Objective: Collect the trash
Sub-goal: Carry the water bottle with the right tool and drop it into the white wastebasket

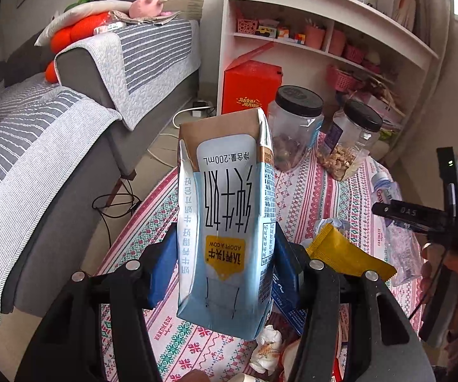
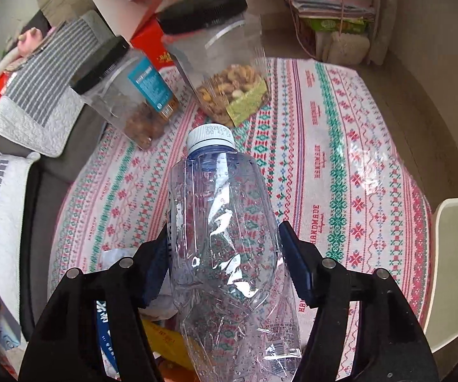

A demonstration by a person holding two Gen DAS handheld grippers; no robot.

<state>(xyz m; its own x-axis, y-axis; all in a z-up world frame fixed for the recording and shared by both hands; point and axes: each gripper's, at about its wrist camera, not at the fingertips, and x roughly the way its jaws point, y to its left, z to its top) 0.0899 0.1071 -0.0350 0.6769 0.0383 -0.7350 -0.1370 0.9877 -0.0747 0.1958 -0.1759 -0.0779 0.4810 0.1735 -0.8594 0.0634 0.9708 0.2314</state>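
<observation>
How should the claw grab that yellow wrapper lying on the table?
Probably by its free corner. The yellow wrapper lies flat and thin on the tablecloth, so pinching its faces from above would be hard. Its far pointed end sticks out toward the table edge, clear of the crumpled tissue. Coming from that side, low and slanted, seems best, with one finger sliding under.

Soft, even daylight in both views, shadows faint. Glare patches on the clear bottle [image 2: 229, 248] and on the tablecloth [image 2: 369, 165] to its right; the jars [image 2: 216, 51] behind it smeared by motion blur. Heavy fisheye bending with black vignette at corners; left view sharp.
</observation>
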